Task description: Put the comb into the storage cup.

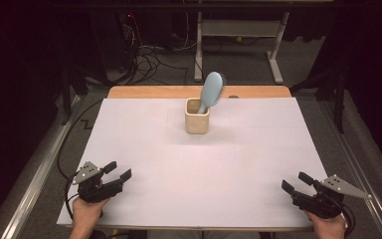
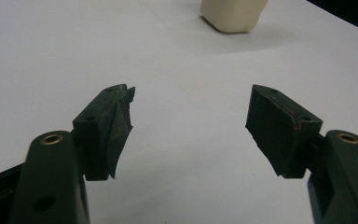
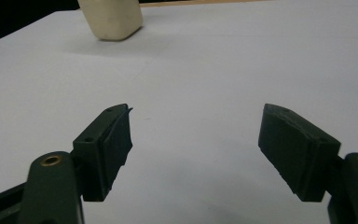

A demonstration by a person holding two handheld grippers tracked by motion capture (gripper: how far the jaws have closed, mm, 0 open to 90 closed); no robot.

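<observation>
Apparently idling: a blue hairbrush (image 1: 212, 89) is standing handle-down in a beige cup (image 1: 197, 122) toward 12 o'clock on the tabletop (image 1: 199, 169).
Left gripper (image 1: 118, 171) at 7 o'clock and right gripper (image 1: 294, 182) at 5 o'clock are resting well apart from it, jaws spread and empty. Judging by this, no reach is under way; any next move is calling for a long forward approach. Both gripper views are cutting off the cup's top.

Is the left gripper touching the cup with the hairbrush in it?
Apart. In the high view the left gripper sits near the table's front edge, with bare white surface between it and the cup holding the hairbrush.
</observation>
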